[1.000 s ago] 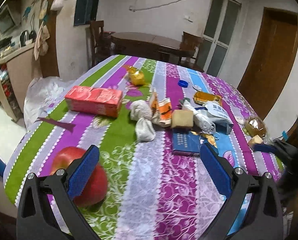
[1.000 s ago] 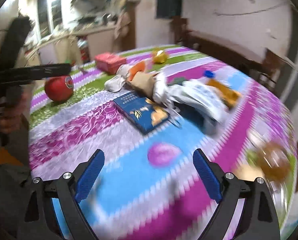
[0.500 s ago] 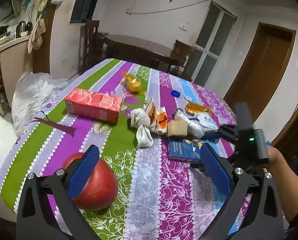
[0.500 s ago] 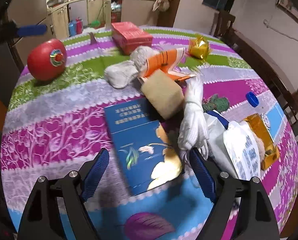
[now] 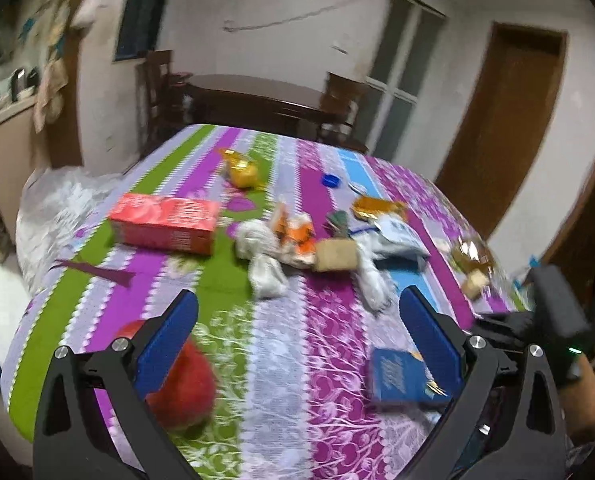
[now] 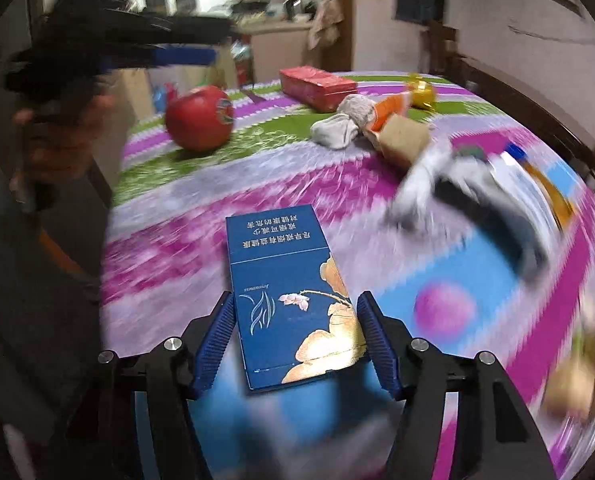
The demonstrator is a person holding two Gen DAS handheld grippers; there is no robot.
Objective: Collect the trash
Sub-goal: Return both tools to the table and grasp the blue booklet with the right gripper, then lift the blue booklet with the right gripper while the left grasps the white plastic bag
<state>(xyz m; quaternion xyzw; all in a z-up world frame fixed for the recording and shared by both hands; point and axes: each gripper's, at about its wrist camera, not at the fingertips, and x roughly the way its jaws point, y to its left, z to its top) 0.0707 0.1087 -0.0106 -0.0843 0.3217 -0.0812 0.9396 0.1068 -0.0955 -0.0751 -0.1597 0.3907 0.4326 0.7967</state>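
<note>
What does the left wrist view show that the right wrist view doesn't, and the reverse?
Left wrist only: the brown door, a blue cap and the open left hand-held gripper over the tablecloth. Right wrist only: the right hand-held gripper clamping the blue box by its sides, and the box's flower print. Both: the blue box, red apple, red carton and the trash pile.

Tablecloth [image 5: 281, 344] striped purple, green, lilac, blue; box [image 6: 289, 296] dark blue with gold flowers; carton [image 5: 165, 228] red.
</note>
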